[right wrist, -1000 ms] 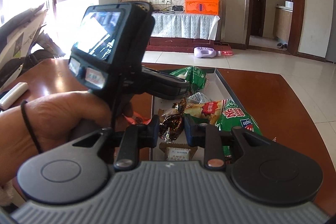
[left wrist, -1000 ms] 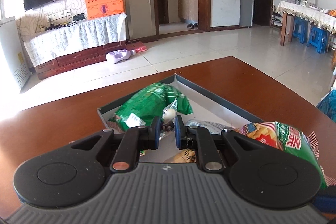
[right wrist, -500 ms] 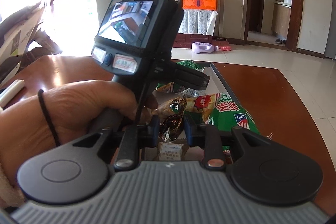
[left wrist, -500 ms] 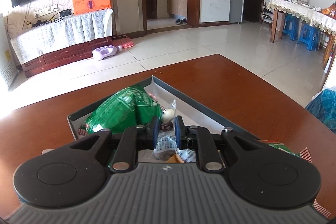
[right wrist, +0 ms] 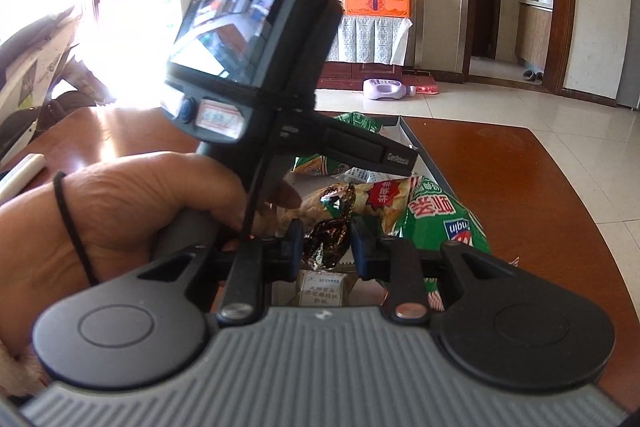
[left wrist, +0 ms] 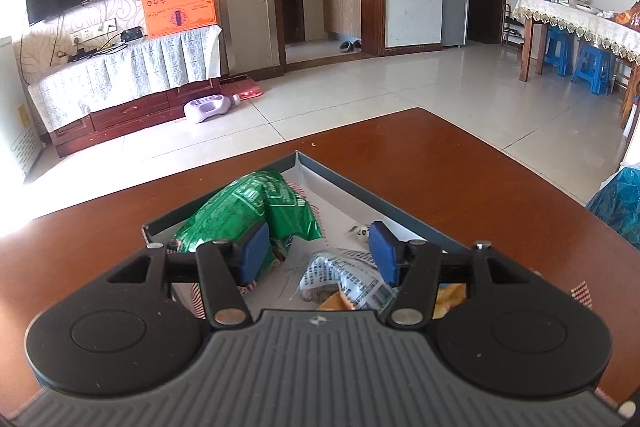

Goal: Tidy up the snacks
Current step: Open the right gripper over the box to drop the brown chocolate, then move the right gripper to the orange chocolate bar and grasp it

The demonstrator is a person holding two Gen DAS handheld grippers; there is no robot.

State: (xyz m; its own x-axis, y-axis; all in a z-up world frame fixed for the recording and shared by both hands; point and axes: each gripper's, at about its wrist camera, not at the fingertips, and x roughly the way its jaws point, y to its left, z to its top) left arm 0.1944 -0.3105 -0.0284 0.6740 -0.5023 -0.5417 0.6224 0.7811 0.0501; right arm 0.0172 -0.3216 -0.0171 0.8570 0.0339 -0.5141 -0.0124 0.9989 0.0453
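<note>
On the brown counter (left wrist: 460,179) we see a shallow grey-rimmed tray (left wrist: 352,187) holding the snacks. Going from the left in the left wrist view, a green snack bag (left wrist: 248,207) lies at the tray's far-left corner, partly behind the left blue pad (left wrist: 254,253) of the left hand-held gripper (left wrist: 318,253). Its jaws have just been opening and now stand apart, with a small clear printed packet (left wrist: 344,275) lying loose in the tray between and below them, touched by neither pad. A tiny white sweet (left wrist: 362,231) sits just beside the right pad. In the right wrist view, a person's hand (right wrist: 132,211) at the left grips the handle of the left device, whose screen faces us. To its right, the right hand-held gripper (right wrist: 326,241) is clamped on a dark brown foil-wrapped sweet (right wrist: 326,237), held above the tray. Just beyond it lies a red-labelled crisp packet (right wrist: 384,195), and further right a large green bag (right wrist: 440,223) rests against the tray's right side.
</note>
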